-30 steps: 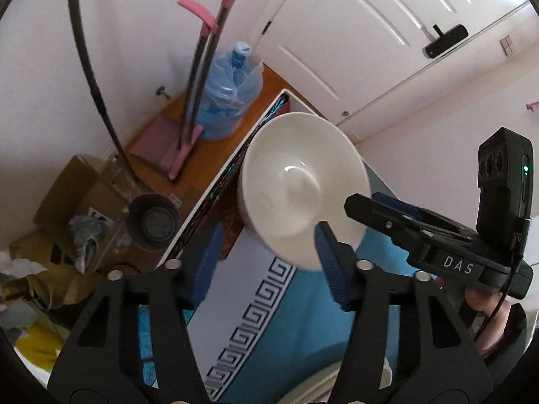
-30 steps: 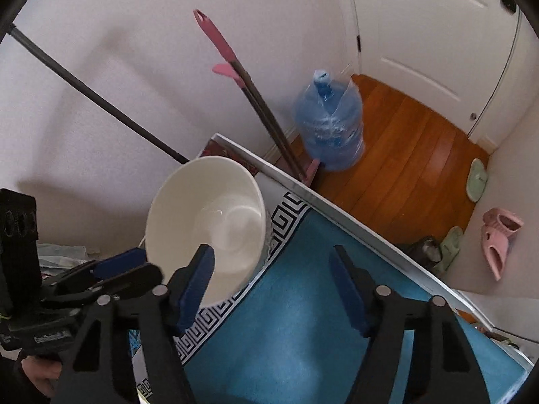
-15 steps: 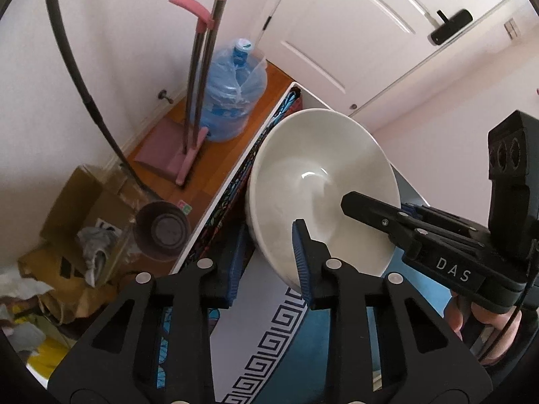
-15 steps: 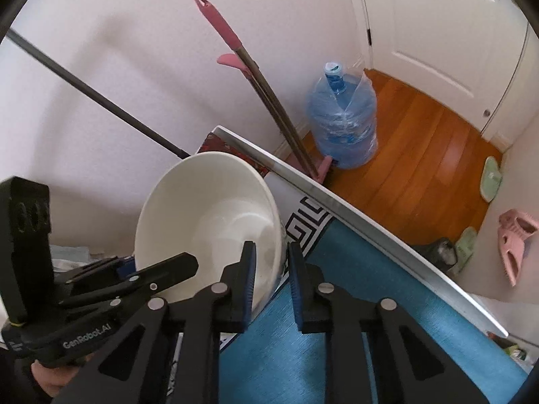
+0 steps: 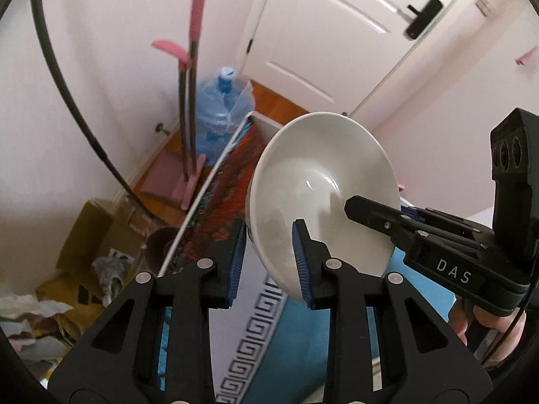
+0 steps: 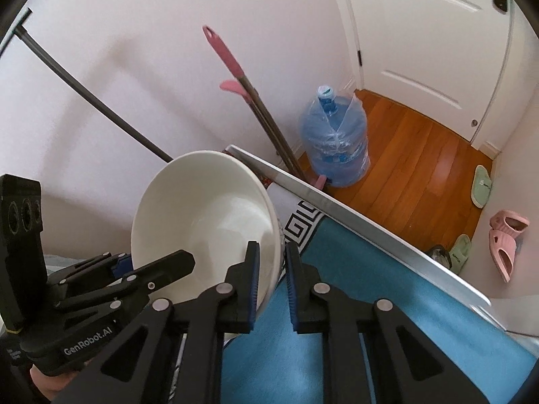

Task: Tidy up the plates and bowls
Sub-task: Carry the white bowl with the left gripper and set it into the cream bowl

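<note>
A white bowl [image 5: 323,195] is held in the air, tilted, above the table with the blue cloth [image 5: 303,353]. My left gripper [image 5: 269,262] is shut on the bowl's near rim, one finger inside and one outside. My right gripper [image 6: 272,279] is shut on the opposite rim of the same bowl [image 6: 209,222]. Each gripper shows in the other's view: the right one in the left wrist view [image 5: 438,245], the left one in the right wrist view [image 6: 101,286].
The table's white edge [image 6: 353,212] runs diagonally. On the wooden floor beyond stand a blue water jug [image 6: 333,148] and pink-handled mops [image 6: 235,80]. Slippers [image 6: 505,239] lie at right. Cardboard boxes [image 5: 97,235] sit on the floor at left. A white door [image 5: 337,33] is behind.
Both grippers closed from open onto the bowl's rim over the last second. The bowl has since risen and tilted a little between them.
</note>
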{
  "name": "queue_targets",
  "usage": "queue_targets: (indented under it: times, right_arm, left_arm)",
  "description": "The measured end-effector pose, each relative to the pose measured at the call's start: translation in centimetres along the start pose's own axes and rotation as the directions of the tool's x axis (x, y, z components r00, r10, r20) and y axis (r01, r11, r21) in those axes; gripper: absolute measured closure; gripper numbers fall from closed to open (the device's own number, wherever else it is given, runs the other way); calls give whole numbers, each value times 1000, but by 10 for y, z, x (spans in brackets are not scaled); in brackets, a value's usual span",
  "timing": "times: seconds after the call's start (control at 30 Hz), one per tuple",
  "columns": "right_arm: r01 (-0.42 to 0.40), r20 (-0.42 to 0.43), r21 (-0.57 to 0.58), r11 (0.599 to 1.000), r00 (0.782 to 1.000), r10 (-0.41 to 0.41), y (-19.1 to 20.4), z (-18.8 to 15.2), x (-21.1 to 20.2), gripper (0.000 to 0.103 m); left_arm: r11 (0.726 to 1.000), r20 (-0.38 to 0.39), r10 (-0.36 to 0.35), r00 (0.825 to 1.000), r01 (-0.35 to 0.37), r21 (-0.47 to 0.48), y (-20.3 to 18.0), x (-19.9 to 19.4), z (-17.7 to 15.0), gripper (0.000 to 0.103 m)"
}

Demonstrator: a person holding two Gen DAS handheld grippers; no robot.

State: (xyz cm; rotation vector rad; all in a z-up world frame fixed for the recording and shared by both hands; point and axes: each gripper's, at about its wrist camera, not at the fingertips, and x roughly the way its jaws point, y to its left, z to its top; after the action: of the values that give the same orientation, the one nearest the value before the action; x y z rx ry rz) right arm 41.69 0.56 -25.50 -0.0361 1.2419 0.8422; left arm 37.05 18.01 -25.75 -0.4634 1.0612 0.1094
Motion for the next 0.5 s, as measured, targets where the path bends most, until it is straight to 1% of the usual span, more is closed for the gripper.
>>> queue_targets:
  times: [0.13, 0.3, 0.4, 0.43, 0.5]
  right_arm:
    - [5, 57, 23, 1000, 998, -6, 1, -12, -39, 89]
    - [35, 139, 54, 998, 989, -42, -3, -43, -103, 89]
    - [60, 176, 84, 995, 982, -74, -11, -74, -143, 89]
    - [70, 187, 101, 992, 978, -88, -17, -89, -160, 89]
    - [81, 199, 125, 989, 974, -105, -26, -110, -180, 89]
  left_arm:
    - [998, 36, -13, 999, 11, 56, -29, -31, -9, 78]
    - [991, 61, -45, 997, 37, 130, -76, -66, -33, 78]
    - [983, 65, -68, 996, 55, 178, -111, -83, -55, 78]
    - [979, 61, -78, 995, 64, 196, -126, -89, -66, 78]
    - [972, 54, -94, 994, 80, 222, -150, -95, -83, 78]
